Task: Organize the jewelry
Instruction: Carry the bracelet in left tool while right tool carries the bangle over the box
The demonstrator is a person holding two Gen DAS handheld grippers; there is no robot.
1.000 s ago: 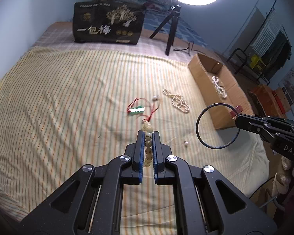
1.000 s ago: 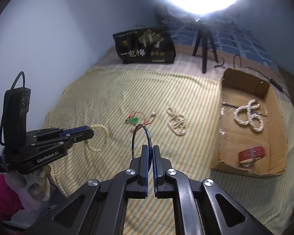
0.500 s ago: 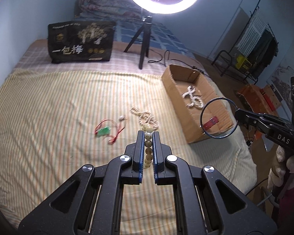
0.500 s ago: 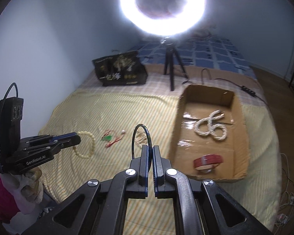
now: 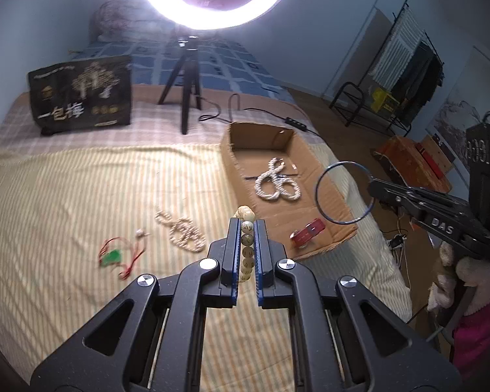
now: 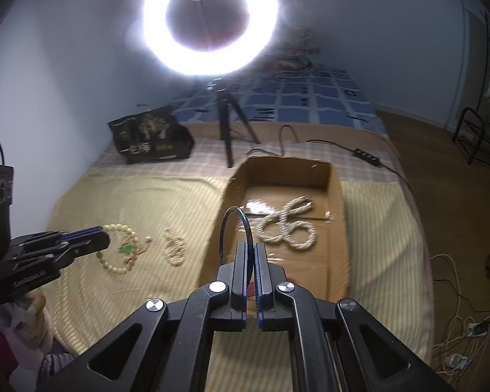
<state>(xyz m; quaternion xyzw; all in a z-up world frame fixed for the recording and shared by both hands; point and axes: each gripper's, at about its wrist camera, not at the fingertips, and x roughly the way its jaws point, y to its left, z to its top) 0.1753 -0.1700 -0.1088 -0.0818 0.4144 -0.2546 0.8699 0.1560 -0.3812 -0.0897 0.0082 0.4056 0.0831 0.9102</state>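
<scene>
Cream beaded bracelet [image 5: 247, 241] sits clamped between the narrow jaws of your left hand-held gripper [image 5: 247, 228], raised above the bed's yellow striped sheet [image 5: 65, 196], near the open cardboard box [image 5: 334, 196] at the bed's right edge. Your right hand-held gripper [image 6: 251, 254] is closed on a thin dark metal bangle [image 6: 235, 228], which stands upright over the box's near left wall. Inside the box lie a coiled white pearl necklace [image 6: 287, 225] and a red strap [image 5: 308, 230]. On the sheet rest a small beige bead strand [image 5: 181, 230] and a green pendant on red cord [image 5: 114, 256].
</scene>
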